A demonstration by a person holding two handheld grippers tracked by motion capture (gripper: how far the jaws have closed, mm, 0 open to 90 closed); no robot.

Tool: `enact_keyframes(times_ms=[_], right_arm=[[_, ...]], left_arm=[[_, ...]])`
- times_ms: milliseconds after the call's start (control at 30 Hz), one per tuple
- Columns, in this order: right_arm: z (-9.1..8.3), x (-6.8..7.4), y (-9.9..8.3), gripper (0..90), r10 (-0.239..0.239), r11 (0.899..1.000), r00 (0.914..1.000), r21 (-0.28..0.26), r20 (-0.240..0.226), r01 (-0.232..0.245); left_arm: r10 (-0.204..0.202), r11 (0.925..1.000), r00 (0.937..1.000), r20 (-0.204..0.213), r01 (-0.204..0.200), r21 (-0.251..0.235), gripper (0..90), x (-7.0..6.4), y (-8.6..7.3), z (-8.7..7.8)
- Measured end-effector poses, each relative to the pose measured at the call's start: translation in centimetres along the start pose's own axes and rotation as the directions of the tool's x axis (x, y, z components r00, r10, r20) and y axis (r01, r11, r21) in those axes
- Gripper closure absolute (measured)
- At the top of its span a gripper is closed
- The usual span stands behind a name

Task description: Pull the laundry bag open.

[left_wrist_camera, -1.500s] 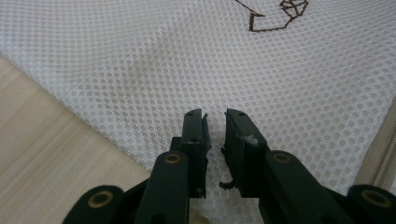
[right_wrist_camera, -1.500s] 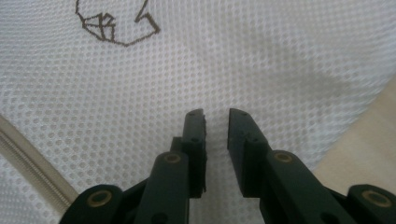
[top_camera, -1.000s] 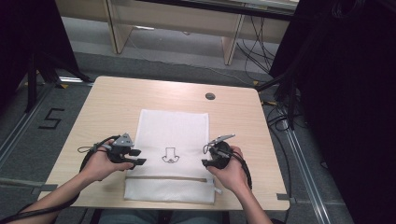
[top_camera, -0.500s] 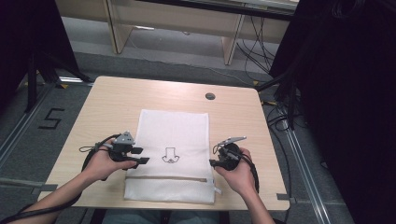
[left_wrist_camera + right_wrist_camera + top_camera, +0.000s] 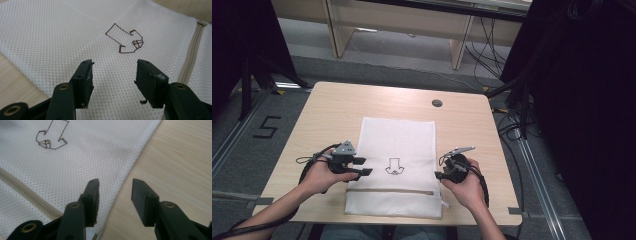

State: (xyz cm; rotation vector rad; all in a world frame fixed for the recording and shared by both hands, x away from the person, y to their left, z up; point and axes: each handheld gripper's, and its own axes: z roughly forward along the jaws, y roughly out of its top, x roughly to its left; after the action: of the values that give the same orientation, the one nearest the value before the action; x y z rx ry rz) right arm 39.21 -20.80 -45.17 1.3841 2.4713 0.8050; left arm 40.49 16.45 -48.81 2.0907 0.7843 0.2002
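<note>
A white mesh bag [image 5: 398, 142] lies flat in the middle of the wooden table [image 5: 332, 115]. It has a brown stitched arrow mark [image 5: 394, 166] and a beige zipper [image 5: 389, 190] across its near end. My left gripper [image 5: 364, 167] is open over the bag's left edge. In the left gripper view, my left gripper [image 5: 113, 67] has mesh [image 5: 50, 37] between its jaws, with the arrow mark [image 5: 125, 40] just ahead. My right gripper [image 5: 438, 175] is open at the bag's right edge. In the right gripper view, my right gripper [image 5: 115, 186] straddles that edge, one jaw over mesh [image 5: 87, 152], the other over bare wood [image 5: 180, 157].
A round cable hole [image 5: 437, 103] sits in the table's far right part. Bare wood runs along both sides of the bag. Dark curtains [image 5: 582, 100] and cables stand to the right of the table, and a "5" floor mark [image 5: 267, 127] lies to its left.
My right gripper has slid rightward and a little nearer, from over the bag to its right edge. My left gripper has hardly moved.
</note>
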Motion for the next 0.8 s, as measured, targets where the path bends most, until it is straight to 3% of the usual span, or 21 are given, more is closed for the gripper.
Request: enact_keyframes(times_ms=[33,67,133,167,200,300,333,367,467,500,567,633,800], right_arm=[[0.0,0.0,-0.1,65.6,-0.020,1.000,0.9997,0.004,-0.013,0.020],[-0.1,0.1,-0.1,69.3,-0.001,1.000,0.9996,0.022,-0.028,0.001],[0.0,0.1,-0.1,76.6,-0.040,0.999,0.9984,0.025,-0.040,0.041],[-0.2,0.4,-0.1,79.5,-0.024,0.999,0.9985,0.046,-0.050,0.026],[-0.2,0.3,-0.1,82.5,-0.045,0.998,0.9976,0.037,-0.053,0.047],[-0.5,0.6,-0.1,90.0,-0.034,0.997,0.9972,0.064,-0.067,0.038],[-0.6,0.6,-0.1,90.0,-0.047,0.996,0.9960,0.067,-0.075,0.053],[-0.7,0.8,-0.1,90.0,-0.026,0.995,0.9965,0.096,-0.080,0.033],[-0.6,1.0,-0.3,90.0,-0.024,0.990,0.9953,0.136,-0.094,0.036],[-0.4,0.9,-0.4,90.0,-0.038,0.989,0.9938,0.135,-0.105,0.052],[-0.3,1.1,-0.6,90.0,-0.012,0.984,0.9944,0.175,-0.105,0.030],[0.1,1.0,-0.8,90.0,-0.038,0.982,0.9909,0.181,-0.129,0.061],[1.0,1.1,-1.3,90.0,-0.031,0.966,0.9893,0.250,-0.143,0.066]], left_arm=[[-0.002,1.0000,1.0000,0.002,0.002,-0.001,47.0,0.0,0.0,0.1],[0.015,0.9999,0.9999,0.005,-0.015,-0.004,47.1,0.0,0.0,0.1],[0.022,0.9997,0.9997,0.009,-0.022,-0.012,47.6,0.0,0.1,0.1],[0.014,0.9999,0.9998,0.015,-0.013,-0.004,47.7,-0.1,0.2,0.1],[0.026,0.9996,0.9996,0.013,-0.025,-0.014,47.8,-0.2,0.1,0.1],[0.025,0.9996,0.9995,0.021,-0.025,-0.015,48.1,-0.5,0.1,-0.1],[0.033,0.9994,0.9992,0.023,-0.033,-0.011,48.1,-0.6,0.0,-0.1],[0.038,0.9992,0.9988,0.031,-0.037,-0.017,48.1,-0.6,0.0,-0.2],[0.054,0.9985,0.9980,0.033,-0.053,-0.013,48.1,-0.7,-0.1,-0.3],[0.038,0.9993,0.9982,0.047,-0.037,-0.004,48.2,-0.8,0.0,-0.3],[0.046,0.9988,0.9978,0.047,-0.046,-0.016,48.1,-1.1,0.1,-0.1],[0.057,0.9983,0.9966,0.059,-0.056,-0.016,48.2,-1.4,0.3,0.1],[0.093,0.9956,0.9924,0.080,-0.092,-0.015,48.2,-2.2,0.9,0.6]])
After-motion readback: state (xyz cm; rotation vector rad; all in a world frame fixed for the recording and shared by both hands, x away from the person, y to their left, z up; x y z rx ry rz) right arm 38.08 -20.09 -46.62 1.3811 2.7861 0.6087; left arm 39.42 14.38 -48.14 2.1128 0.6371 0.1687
